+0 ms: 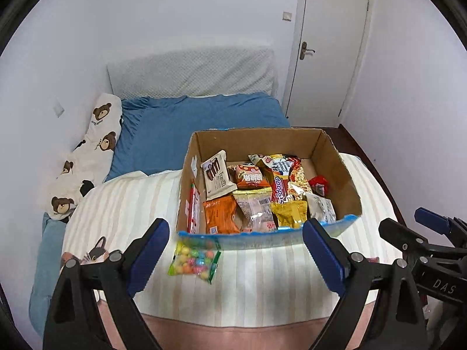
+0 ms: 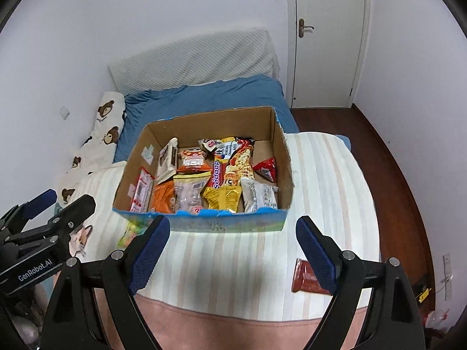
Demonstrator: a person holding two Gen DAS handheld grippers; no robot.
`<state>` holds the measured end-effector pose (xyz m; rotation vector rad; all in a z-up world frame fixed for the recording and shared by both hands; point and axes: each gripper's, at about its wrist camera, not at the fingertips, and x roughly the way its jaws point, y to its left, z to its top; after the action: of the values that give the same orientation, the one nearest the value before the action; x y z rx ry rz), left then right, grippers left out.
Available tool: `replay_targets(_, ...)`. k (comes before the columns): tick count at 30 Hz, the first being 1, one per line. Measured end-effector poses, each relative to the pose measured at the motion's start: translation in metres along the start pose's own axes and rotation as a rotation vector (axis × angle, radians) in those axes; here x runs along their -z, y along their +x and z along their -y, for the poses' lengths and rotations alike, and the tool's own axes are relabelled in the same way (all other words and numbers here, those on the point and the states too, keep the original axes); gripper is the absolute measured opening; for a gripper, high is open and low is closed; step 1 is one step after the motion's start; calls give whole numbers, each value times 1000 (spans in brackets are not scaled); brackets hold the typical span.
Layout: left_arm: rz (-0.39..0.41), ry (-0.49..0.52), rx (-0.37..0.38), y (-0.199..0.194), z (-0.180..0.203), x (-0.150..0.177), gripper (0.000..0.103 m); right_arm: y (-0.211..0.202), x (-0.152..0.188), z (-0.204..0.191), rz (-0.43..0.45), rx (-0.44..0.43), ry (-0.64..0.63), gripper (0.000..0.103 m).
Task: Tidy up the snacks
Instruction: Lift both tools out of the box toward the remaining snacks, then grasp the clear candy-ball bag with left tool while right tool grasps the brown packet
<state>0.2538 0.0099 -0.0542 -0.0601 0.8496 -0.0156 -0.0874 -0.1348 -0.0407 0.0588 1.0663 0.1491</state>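
An open cardboard box [image 1: 335,157] [image 2: 280,145] stands on a striped blanket and holds several snack packs. A clear bag of coloured candy balls [image 1: 195,258] lies on the blanket just in front of the box, between my left gripper's [image 1: 235,258] open, empty fingers. The bag also peeks out behind the left finger in the right wrist view [image 2: 131,232]. A red-brown snack pack [image 2: 305,278] lies on the blanket by the right finger of my right gripper [image 2: 233,255], which is open and empty.
The bed has a striped blanket [image 1: 262,285], a blue sheet [image 1: 204,122], a bear-print pillow [image 1: 87,163] at the left and a padded headboard. A white door [image 2: 327,38] and dark wooden floor [image 2: 388,175] lie to the right.
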Motion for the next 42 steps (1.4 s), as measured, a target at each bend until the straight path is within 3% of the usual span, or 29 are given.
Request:
replay_targets(6, -1, -18, 10, -16, 0, 12, 94, -14, 16, -6, -10, -42, 7, 90)
replay_targets(9, -22, -29, 13, -13, 1, 20, 94, -2, 27, 3, -81, -78, 67, 93)
replay_targets(12, -79, -41, 10, 1, 1, 31, 98, 23, 42, 39, -165, -138, 253, 98)
replay_targets(16, -189, -76, 23, 33, 0, 52, 101, 66, 79, 118, -257, -183, 640, 98)
replay_targets(20, -274, -113, 29, 58, -1, 76, 101, 108, 126, 185, -323, -103, 947, 98)
replay_targets(27, -376, -145, -5, 95, -7, 103, 101, 173, 156, 216, -415, 16, 1149, 98)
replay_targets(30, -422, -166, -19, 105, -16, 119, 101, 192, 156, 218, -430, 86, 1164, 98)
replay_targets(34, -468, -186, -44, 112, -33, 138, 101, 204, 140, 208, -413, 188, 1074, 92)
replay_targets(37, -480, -226, -65, 116, -53, 143, 101, 213, 121, 186, -412, 185, 879, 82)
replay_targets(41, -483, -334, -91, 124, -90, 135, 100, 224, 97, 124, -451, 168, 431, 71)
replay_targets(42, -483, -377, -90, 128, -100, 130, 100, 225, 97, 115, -455, 163, 381, 71)
